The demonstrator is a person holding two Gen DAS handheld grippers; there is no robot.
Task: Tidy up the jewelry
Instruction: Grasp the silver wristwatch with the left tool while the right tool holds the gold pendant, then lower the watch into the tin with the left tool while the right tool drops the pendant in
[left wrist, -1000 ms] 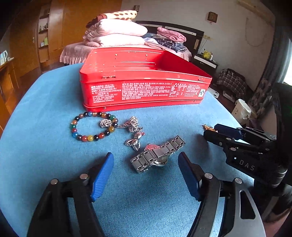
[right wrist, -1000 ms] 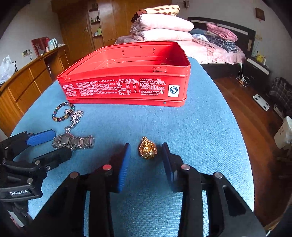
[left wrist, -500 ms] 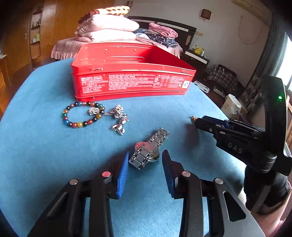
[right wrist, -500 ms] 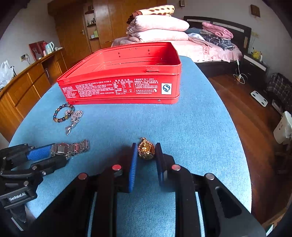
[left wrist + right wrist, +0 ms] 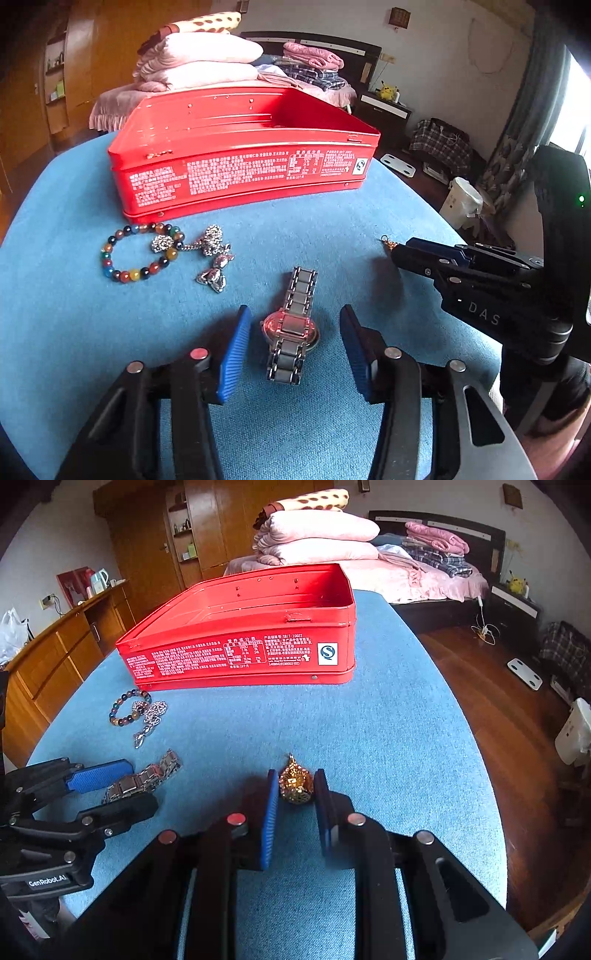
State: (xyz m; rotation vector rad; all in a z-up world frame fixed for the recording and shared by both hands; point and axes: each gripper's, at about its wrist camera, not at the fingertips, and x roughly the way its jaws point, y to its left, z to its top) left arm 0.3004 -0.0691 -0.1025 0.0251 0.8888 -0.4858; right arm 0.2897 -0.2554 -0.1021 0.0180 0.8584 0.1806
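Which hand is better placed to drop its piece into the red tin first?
Right. The right gripper is shut on the gold pendant, ready to lift. The left gripper has reopened, its fingers clear of the watch. The red tin lies straight ahead.

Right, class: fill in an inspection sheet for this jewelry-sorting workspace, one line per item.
Surface: table under blue cloth.
Job's things: open red tin, no jewelry seen inside. On the cloth lie a metal watch, a bead bracelet and a silver chain that touches it.
Clutter: nothing seen.
Grippers: left gripper open, its jaws have just been opening a little, the watch is between them with gaps on both sides. Right gripper has just closed on the gold pendant.
Cables: white cable on the floor by the bed.
Surroundings: bed with folded bedding, wooden cabinets.
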